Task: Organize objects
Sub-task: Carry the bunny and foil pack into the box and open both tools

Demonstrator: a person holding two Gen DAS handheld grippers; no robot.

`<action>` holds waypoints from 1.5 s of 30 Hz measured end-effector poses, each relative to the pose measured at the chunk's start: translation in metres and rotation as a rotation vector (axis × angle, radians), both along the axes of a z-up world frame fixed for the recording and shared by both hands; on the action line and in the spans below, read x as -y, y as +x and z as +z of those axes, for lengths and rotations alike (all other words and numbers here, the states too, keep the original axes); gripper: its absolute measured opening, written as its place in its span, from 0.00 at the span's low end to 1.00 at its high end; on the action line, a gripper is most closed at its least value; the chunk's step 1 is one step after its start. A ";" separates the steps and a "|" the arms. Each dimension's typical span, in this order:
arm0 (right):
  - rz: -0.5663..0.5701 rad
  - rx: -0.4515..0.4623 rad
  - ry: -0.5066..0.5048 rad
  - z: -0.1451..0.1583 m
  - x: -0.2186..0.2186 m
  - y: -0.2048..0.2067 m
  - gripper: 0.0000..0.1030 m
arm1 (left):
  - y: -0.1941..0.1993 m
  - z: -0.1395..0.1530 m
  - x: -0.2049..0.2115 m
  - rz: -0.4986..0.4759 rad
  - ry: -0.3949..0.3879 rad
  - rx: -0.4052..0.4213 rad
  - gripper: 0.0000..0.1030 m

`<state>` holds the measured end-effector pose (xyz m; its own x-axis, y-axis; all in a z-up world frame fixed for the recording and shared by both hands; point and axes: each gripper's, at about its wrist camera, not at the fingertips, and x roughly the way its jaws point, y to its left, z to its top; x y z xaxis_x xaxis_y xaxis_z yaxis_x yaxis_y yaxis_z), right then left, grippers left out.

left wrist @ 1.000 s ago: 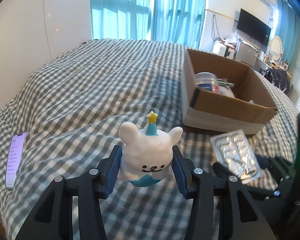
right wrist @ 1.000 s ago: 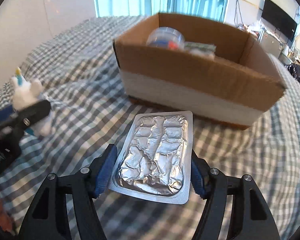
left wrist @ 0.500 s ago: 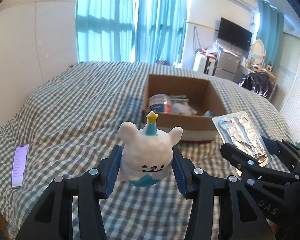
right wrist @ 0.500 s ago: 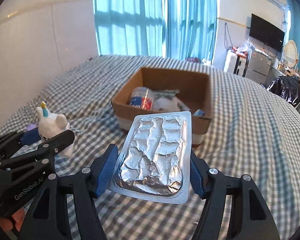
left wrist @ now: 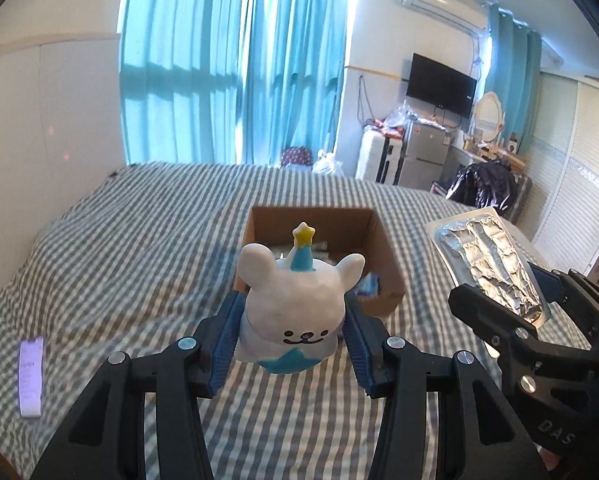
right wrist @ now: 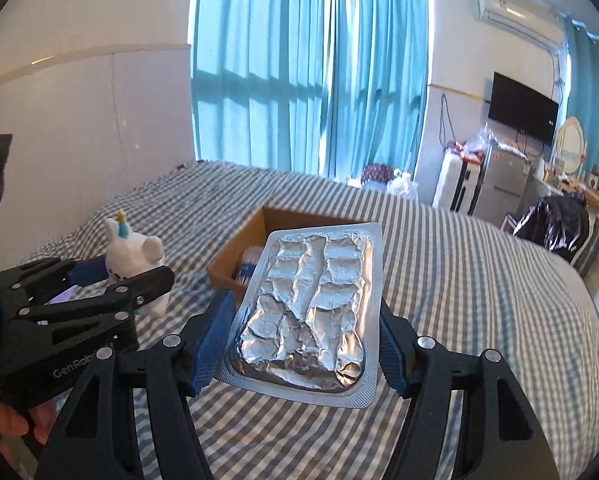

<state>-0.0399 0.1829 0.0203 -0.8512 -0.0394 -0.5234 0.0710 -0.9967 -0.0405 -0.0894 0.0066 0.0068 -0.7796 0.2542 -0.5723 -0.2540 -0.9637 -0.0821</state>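
Note:
My left gripper (left wrist: 291,340) is shut on a white bear toy (left wrist: 299,304) with a blue cone hat and yellow star, held high above the bed. My right gripper (right wrist: 305,344) is shut on a silver foil blister pack (right wrist: 311,308), also held high. Each gripper shows in the other's view: the blister pack (left wrist: 487,264) at the right, the bear toy (right wrist: 135,256) at the left. An open cardboard box (left wrist: 383,256) with several items inside sits on the bed ahead, partly hidden behind the toy; the box (right wrist: 239,256) shows behind the pack too.
A bed with a grey-and-white checked sheet (left wrist: 139,248) fills the lower view. A phone (left wrist: 31,376) lies at the bed's left edge. Blue curtains (left wrist: 227,64), a TV (left wrist: 441,86), luggage and a cluttered desk stand beyond the bed at the right.
Both grippers have risen and pulled back from the bed with their objects held. The box now looks smaller and farther, and more of the room shows.

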 end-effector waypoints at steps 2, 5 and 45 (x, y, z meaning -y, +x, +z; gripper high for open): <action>0.002 -0.014 -0.004 0.009 -0.005 -0.009 0.64 | -0.013 0.006 -0.005 -0.003 -0.005 -0.010 0.49; 0.002 -0.030 0.005 0.020 -0.013 -0.028 0.64 | -0.038 0.015 -0.016 -0.010 -0.026 -0.039 0.49; -0.063 0.154 -0.130 -0.098 -0.087 -0.249 0.67 | -0.207 -0.108 -0.077 -0.059 -0.092 0.115 0.62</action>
